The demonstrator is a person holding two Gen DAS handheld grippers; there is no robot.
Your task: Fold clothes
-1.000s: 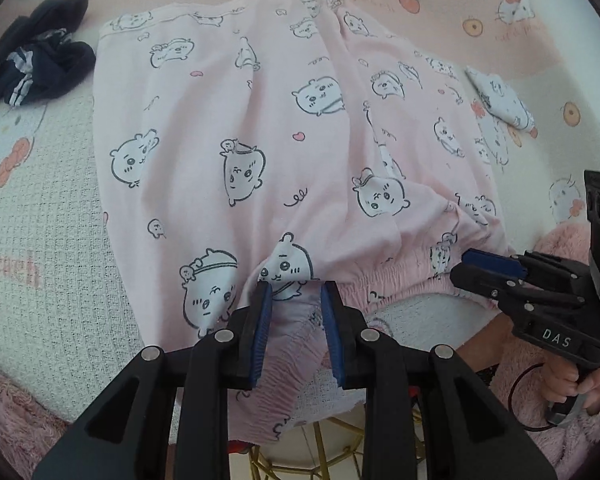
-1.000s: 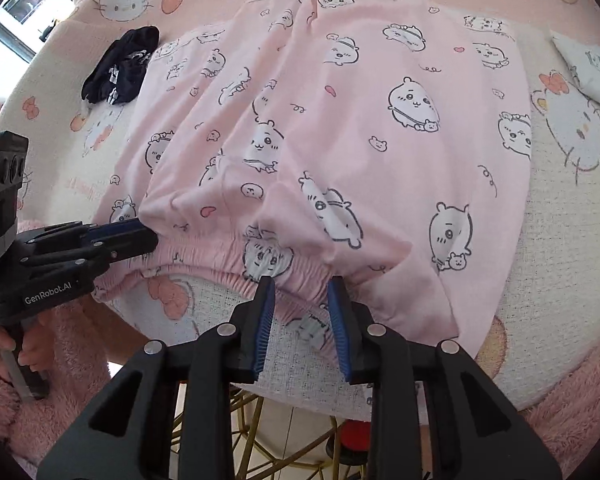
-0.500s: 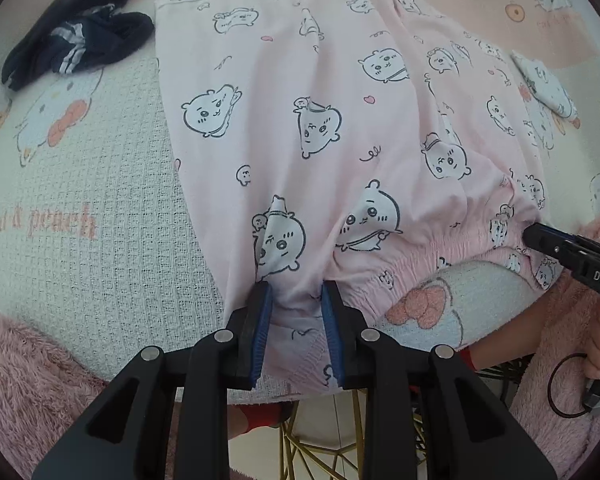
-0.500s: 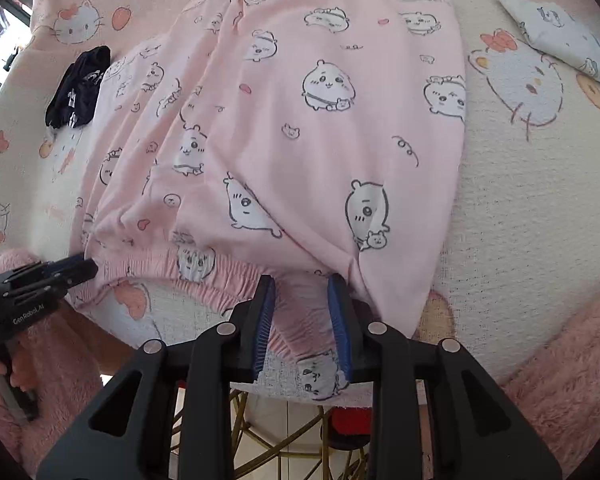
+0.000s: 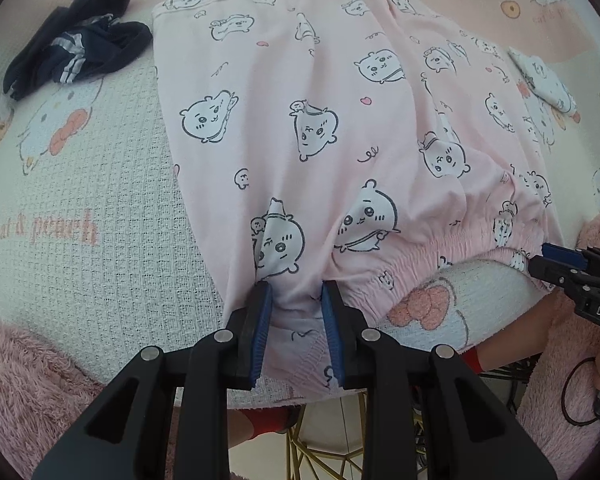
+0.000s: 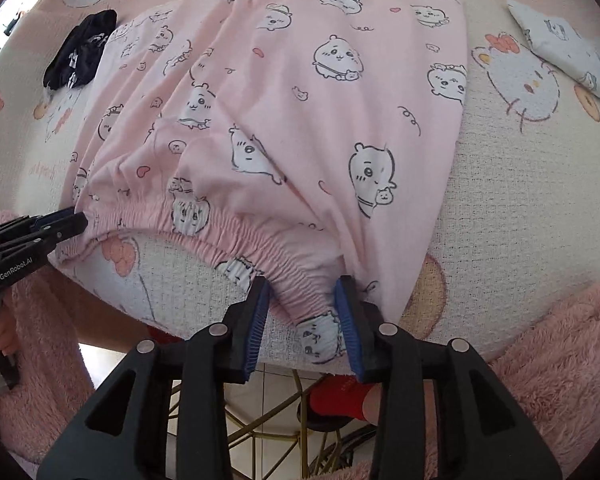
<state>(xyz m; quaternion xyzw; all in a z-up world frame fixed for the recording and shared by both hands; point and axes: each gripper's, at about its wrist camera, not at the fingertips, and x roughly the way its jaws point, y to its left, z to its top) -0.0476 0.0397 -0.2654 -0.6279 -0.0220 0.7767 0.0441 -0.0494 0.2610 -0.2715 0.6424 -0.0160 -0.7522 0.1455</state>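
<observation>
The pink pajama bottoms (image 5: 320, 120) cover the table's (image 5: 80, 200) middle out to its near edge, bare cloth lies open either side, while a dark garment (image 5: 76, 40) and what seems folded white cloth (image 6: 568, 48) crowd the far corners.

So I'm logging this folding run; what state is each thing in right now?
pink pyjama shorts: spread flat, waistband at the table's near edge.
left hand-held gripper: closed on the waistband corner.
right hand-held gripper: jaws opening, waistband corner between them.
dark garment: crumpled, unfolded.
white printed cloth: folded, set aside.
</observation>
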